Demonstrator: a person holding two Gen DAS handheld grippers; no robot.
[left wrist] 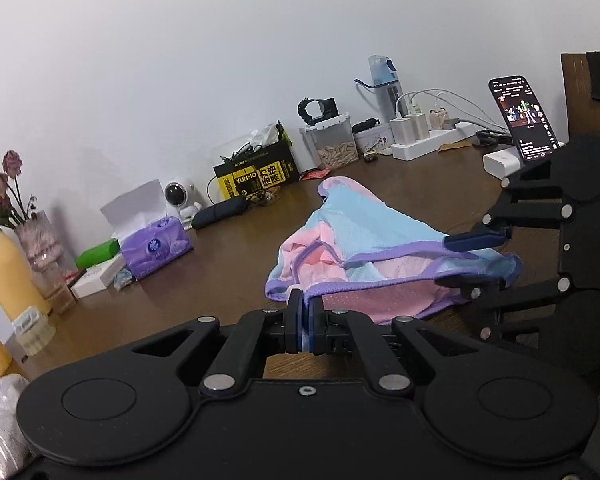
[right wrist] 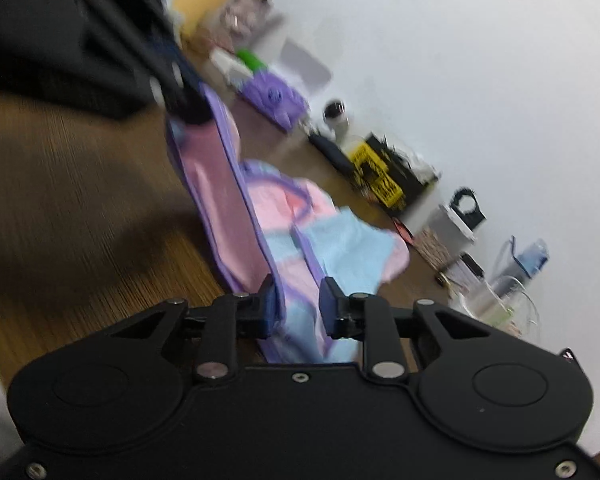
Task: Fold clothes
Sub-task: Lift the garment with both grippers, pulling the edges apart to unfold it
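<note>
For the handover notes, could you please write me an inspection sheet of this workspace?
Surface: brown wooden table.
Job's things: pink, blue and purple garment, crumpled, one edge lifted.
Clutter: tissues, yellow bottle, vase, small camera, box, jar, water bottle, phone.
Grippers: left gripper shut on the hem; right gripper open, cloth between its fingers.
Cables: white leads at the power strip; tangle in the box.
Surroundings: plain white wall.
</note>
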